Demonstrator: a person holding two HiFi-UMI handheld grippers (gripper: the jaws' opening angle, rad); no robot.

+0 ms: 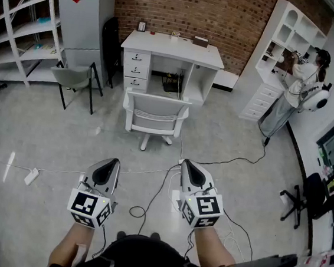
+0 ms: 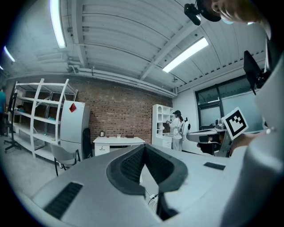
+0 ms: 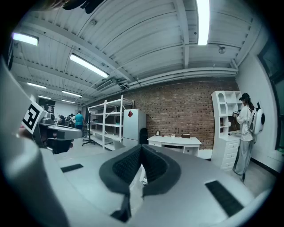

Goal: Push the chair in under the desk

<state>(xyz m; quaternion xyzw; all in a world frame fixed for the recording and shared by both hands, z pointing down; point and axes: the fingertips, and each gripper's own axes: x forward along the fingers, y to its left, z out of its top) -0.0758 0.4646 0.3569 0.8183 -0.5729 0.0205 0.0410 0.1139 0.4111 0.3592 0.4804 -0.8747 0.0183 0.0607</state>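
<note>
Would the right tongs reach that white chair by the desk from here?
Probably not yet: the right tongs hang well short of the chair, with only floor and a loose cable between. Stepping forward looks unobstructed.

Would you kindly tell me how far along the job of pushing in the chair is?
Nothing looks done yet: the chair stands out in front of the desk, not tucked under it. In hand: the left gripper and right gripper are both shut, empty and well short of the chair. Left to do: reach the chair and push it under.
</note>
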